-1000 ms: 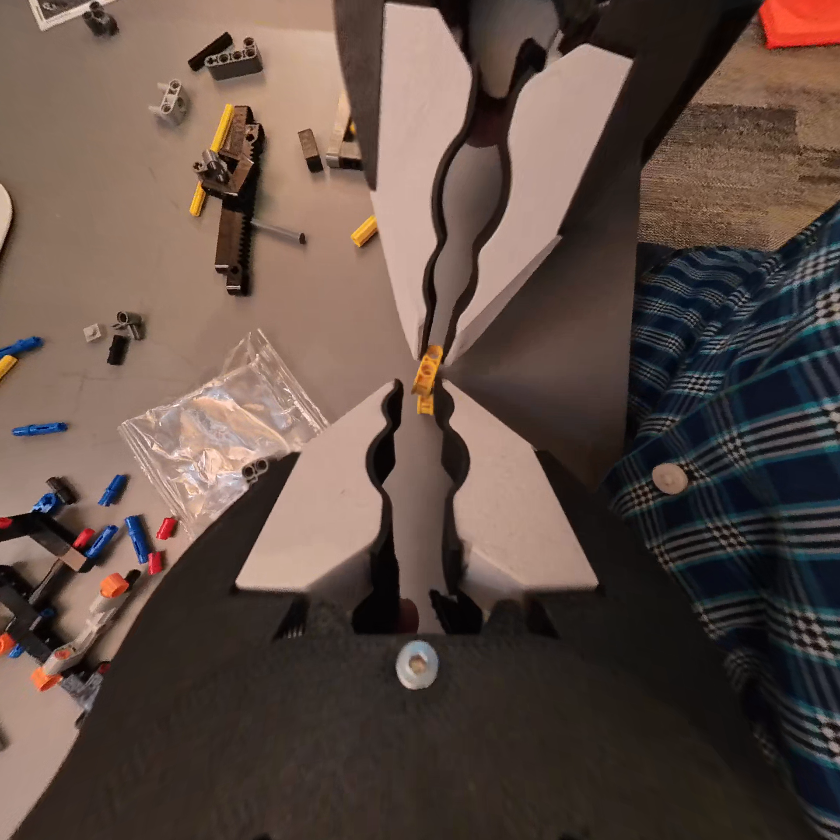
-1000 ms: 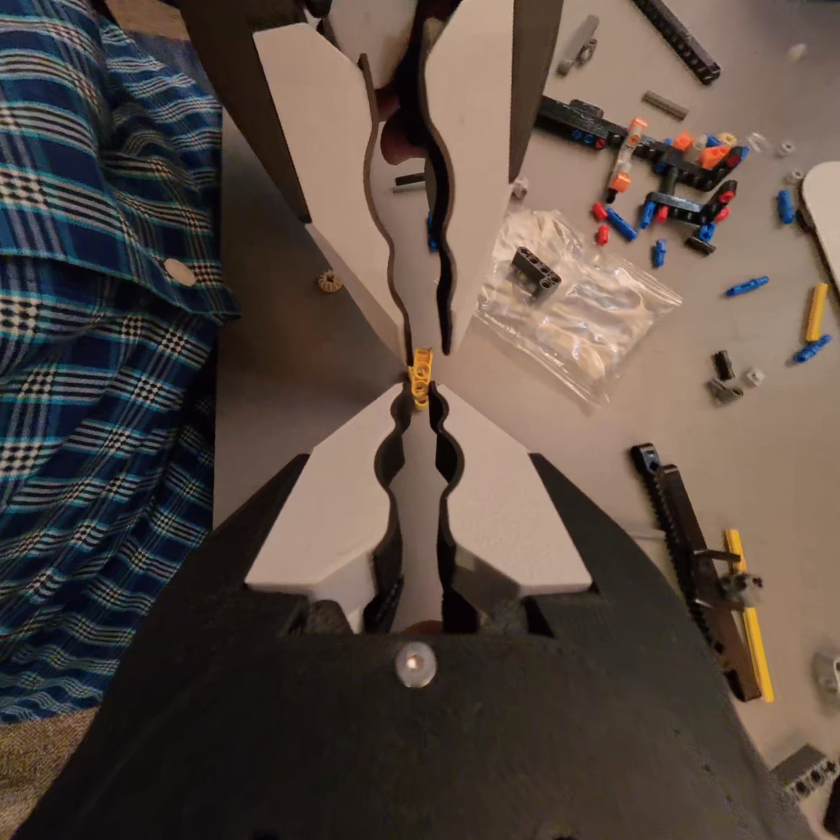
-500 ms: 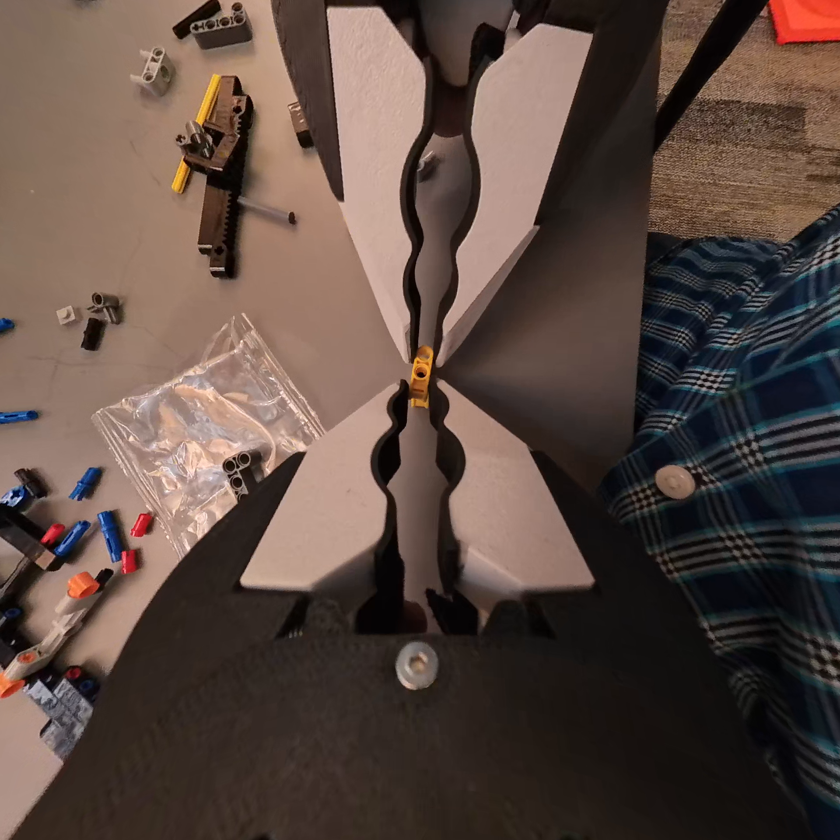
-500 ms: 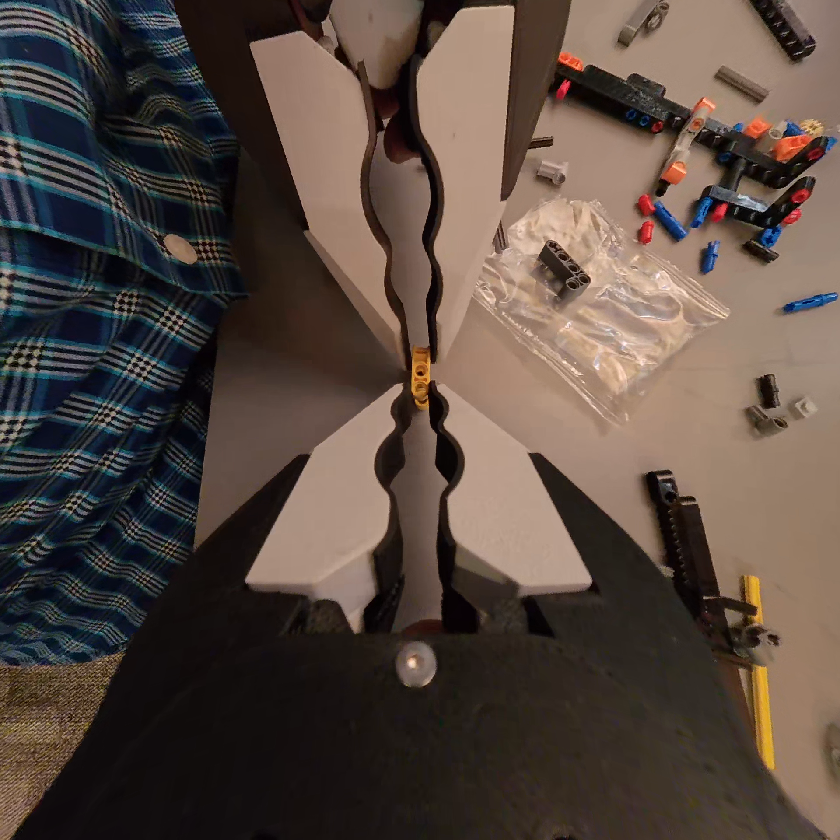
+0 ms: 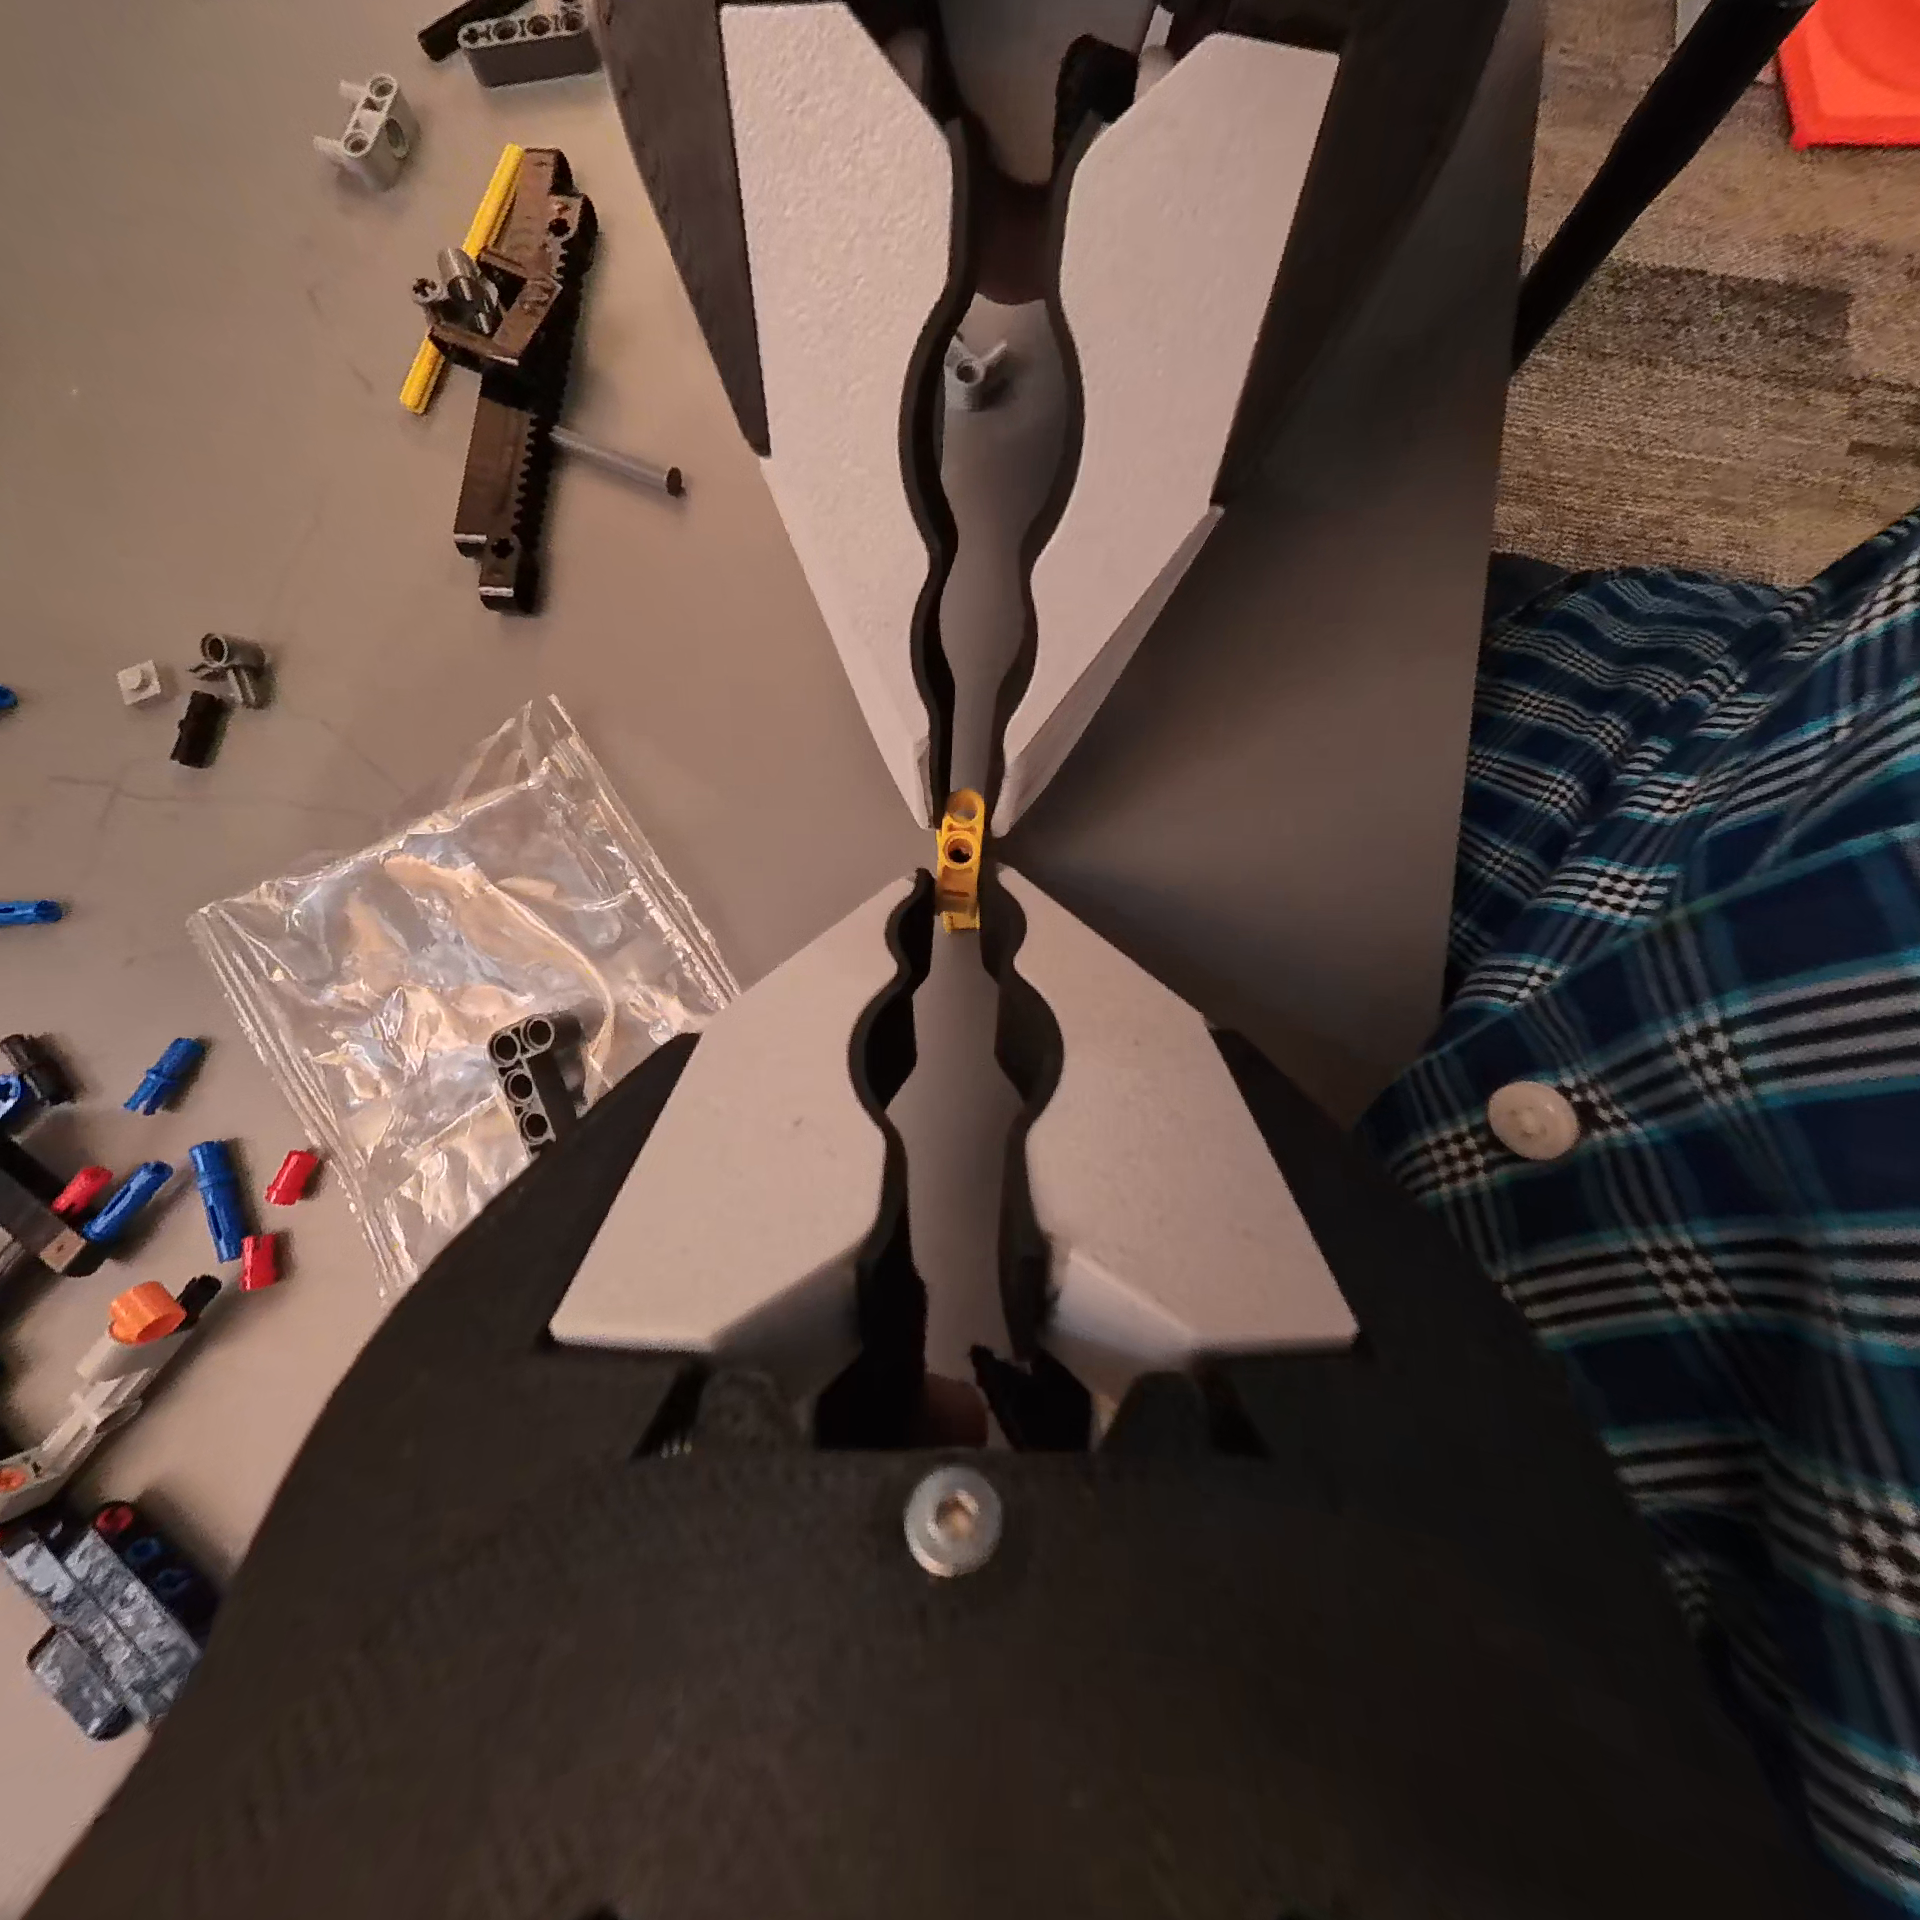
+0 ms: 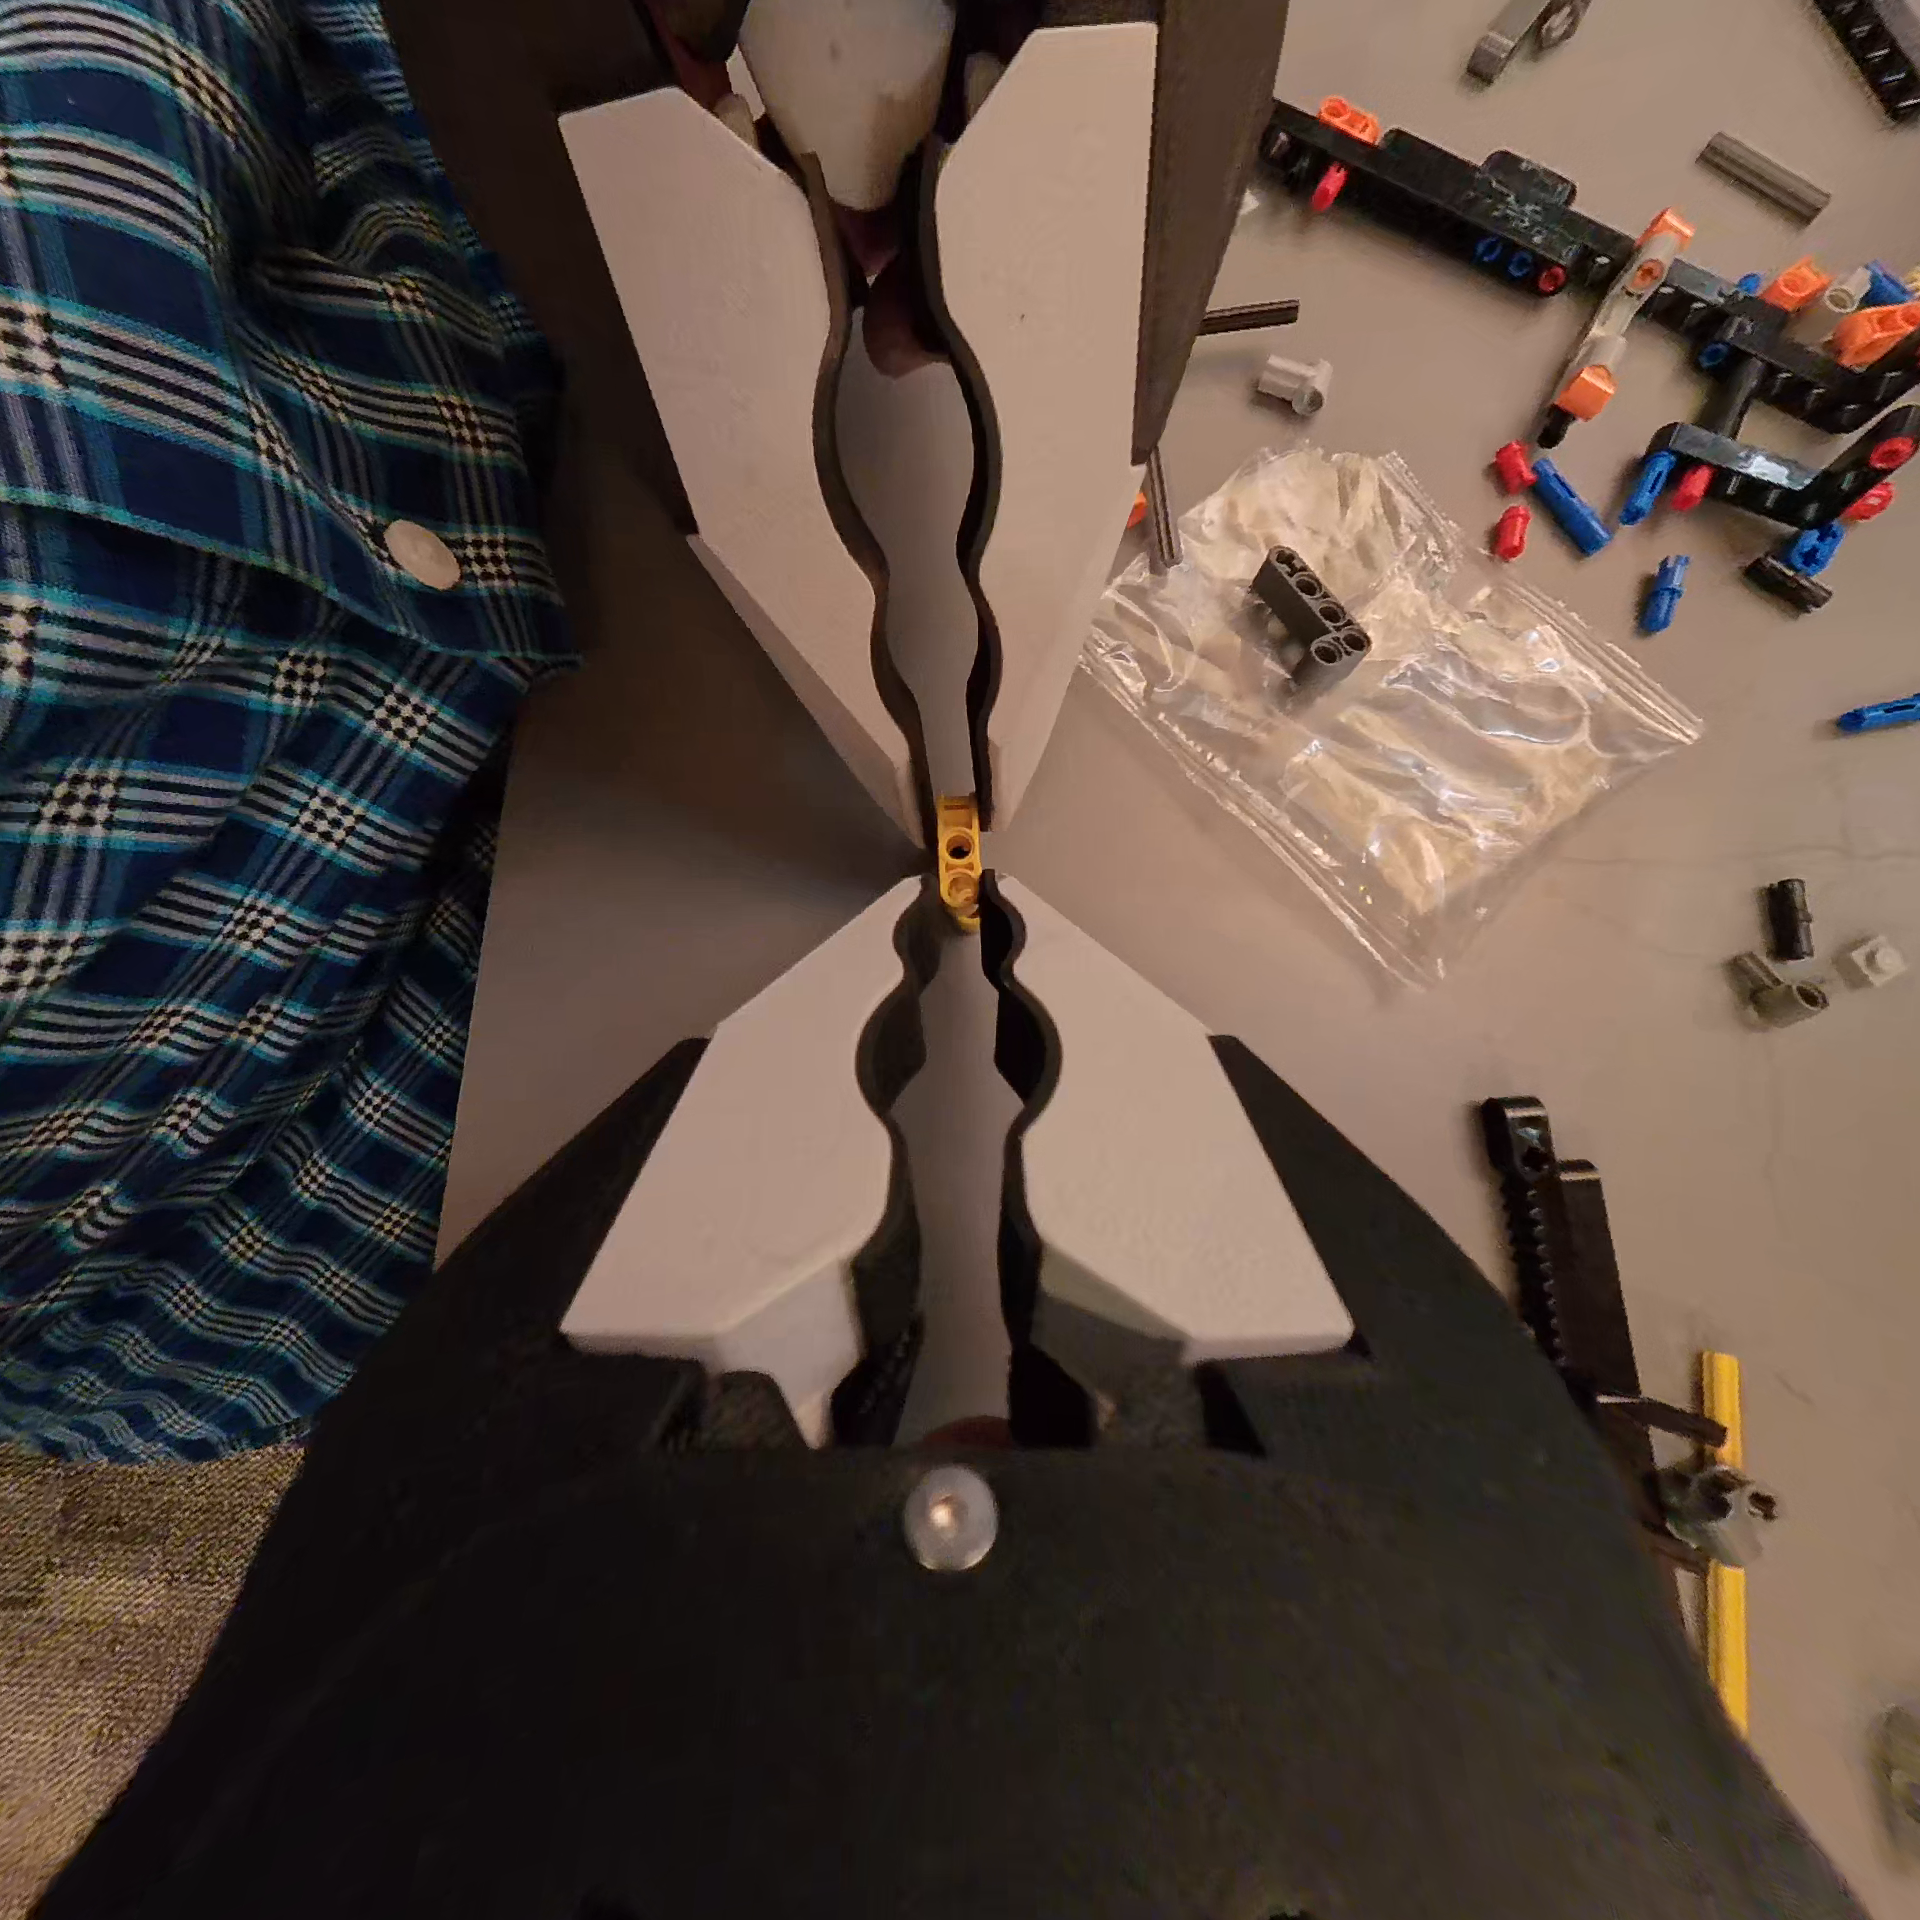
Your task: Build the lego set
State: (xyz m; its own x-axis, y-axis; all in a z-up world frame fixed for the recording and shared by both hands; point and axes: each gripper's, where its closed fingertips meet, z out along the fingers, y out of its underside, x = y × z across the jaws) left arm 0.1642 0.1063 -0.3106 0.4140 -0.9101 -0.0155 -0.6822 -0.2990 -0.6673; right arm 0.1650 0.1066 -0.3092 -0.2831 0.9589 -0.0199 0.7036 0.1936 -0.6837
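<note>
Left wrist view: the yellow connector (image 5: 960, 858), tilted a second ago, now sits straight between my left gripper (image 5: 956, 902) and right gripper (image 6: 958, 896), both jaws clenched on it tip to tip above the bench (image 5: 260, 810). Alignment judged complete.

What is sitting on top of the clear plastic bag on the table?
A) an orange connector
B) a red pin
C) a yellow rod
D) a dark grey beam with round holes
D: a dark grey beam with round holes lies on the clear plastic bag, and the left wrist view shows the same; the red and blue pins lie off the bag on the table.
</note>
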